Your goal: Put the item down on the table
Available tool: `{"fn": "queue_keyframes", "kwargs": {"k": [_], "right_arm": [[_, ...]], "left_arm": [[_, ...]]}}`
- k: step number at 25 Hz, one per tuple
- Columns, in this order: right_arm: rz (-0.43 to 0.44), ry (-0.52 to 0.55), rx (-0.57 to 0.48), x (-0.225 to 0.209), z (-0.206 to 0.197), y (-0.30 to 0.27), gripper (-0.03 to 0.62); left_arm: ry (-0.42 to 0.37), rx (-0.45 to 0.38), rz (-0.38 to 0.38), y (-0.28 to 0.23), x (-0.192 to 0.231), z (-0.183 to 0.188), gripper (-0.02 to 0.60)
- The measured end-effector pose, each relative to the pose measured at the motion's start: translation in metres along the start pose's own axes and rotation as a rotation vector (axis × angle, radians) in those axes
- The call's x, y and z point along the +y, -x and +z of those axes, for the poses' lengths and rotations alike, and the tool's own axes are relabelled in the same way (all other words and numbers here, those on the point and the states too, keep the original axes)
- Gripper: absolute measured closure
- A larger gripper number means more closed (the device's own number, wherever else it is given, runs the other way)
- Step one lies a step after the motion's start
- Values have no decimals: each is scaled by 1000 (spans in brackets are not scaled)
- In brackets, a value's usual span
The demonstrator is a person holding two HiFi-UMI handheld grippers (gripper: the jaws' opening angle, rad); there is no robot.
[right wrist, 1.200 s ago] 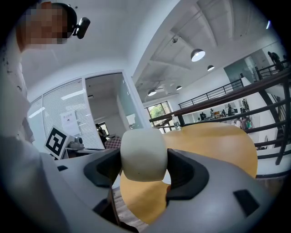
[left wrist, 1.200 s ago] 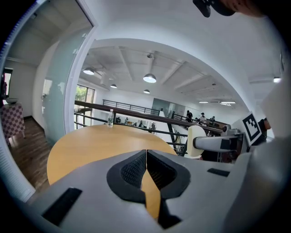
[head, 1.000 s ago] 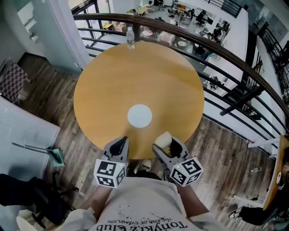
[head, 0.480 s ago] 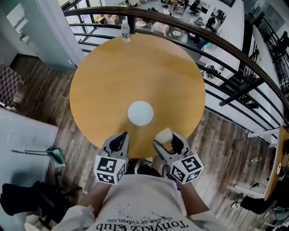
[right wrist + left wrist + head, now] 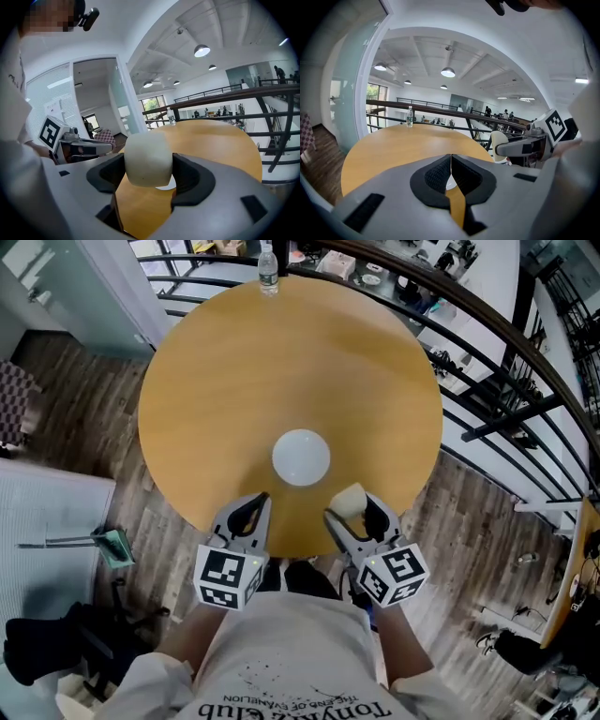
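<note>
Head view: right tongs (image 5: 352,512) grip a cream block (image 5: 349,498) at the table's (image 5: 281,352) five o'clock edge, left tongs (image 5: 250,514) closed empty; shirt (image 5: 291,662) reads "TonyKiz Club".

Open tabletop (image 5: 281,362), with only a white disc (image 5: 301,457) near the front and a bottle (image 5: 268,266) at the far rim

The item (image 5: 146,159) is a pale cream block with rounded corners and a smooth, matte surface, roughly as wide as it is tall. It sits upright, clamped between the two jaws of my right gripper (image 5: 356,514), with a dark pad pressing on each side. I hold it clear of the round wooden table (image 5: 281,362), above the near edge and close to the white disc (image 5: 301,457).
</note>
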State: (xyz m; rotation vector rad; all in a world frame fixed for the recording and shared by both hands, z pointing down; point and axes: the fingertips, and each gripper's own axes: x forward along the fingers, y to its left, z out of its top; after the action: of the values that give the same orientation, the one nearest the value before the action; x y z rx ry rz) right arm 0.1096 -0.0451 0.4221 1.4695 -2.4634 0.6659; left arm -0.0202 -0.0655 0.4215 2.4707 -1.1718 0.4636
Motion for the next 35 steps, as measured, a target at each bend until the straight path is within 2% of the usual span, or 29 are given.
{"fn": "queue_keyframes", "kwargs": {"k": [14,22,35], "right_arm": [[-27,37,113,-24,-15,-63,284],[-50,73,166,-38,-25,-92,284],[-54,115,280,-53,-56,-141,284]], "left_arm": [[55,16,-4,-39,38,-5,558],[-5,27,0,-56,47,-5,558],[20,42,-10,-71,70,-6,558]]}}
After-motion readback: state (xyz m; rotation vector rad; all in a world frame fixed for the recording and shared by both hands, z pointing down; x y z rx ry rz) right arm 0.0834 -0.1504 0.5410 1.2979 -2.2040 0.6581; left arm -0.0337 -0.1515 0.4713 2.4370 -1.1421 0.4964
